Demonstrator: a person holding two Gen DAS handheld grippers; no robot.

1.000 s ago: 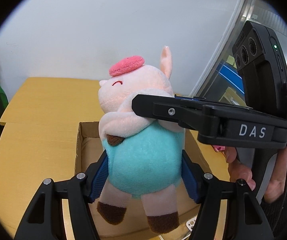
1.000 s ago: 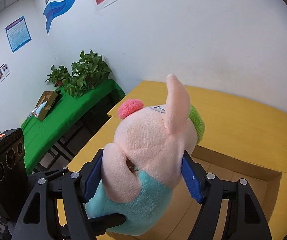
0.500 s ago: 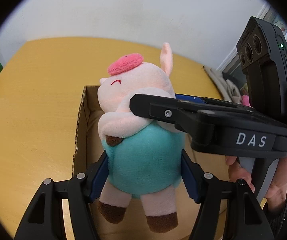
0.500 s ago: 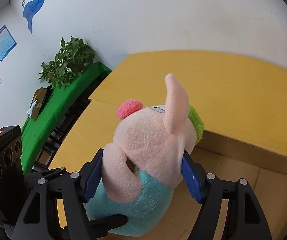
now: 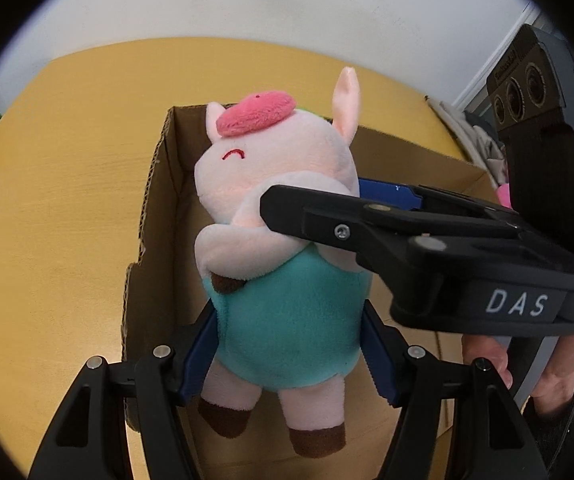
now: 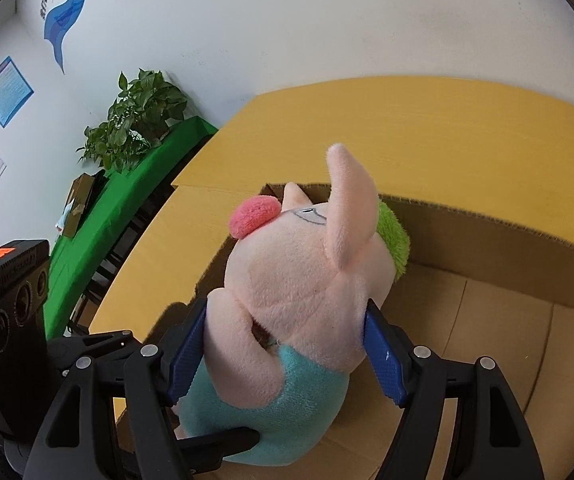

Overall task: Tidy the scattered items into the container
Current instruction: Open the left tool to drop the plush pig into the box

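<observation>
left gripper (image 5: 287, 344) | jaws clamped, upright; right gripper (image 6: 287, 354) | jaws clamped, crossing

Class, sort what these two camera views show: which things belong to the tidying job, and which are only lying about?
Part of the job:
plush pig
cardboard box
left gripper, shut on the pig's body
right gripper, shut on its upper body

Just lying about:
potted plant
green-covered table
wall posters

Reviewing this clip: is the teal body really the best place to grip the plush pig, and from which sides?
Probably yes. The plush pig hangs upright over the cardboard box, and its teal belly is the widest, softest part. The left gripper pinches it from both flanks; the right gripper clamps around the neck and arm from the side.
</observation>
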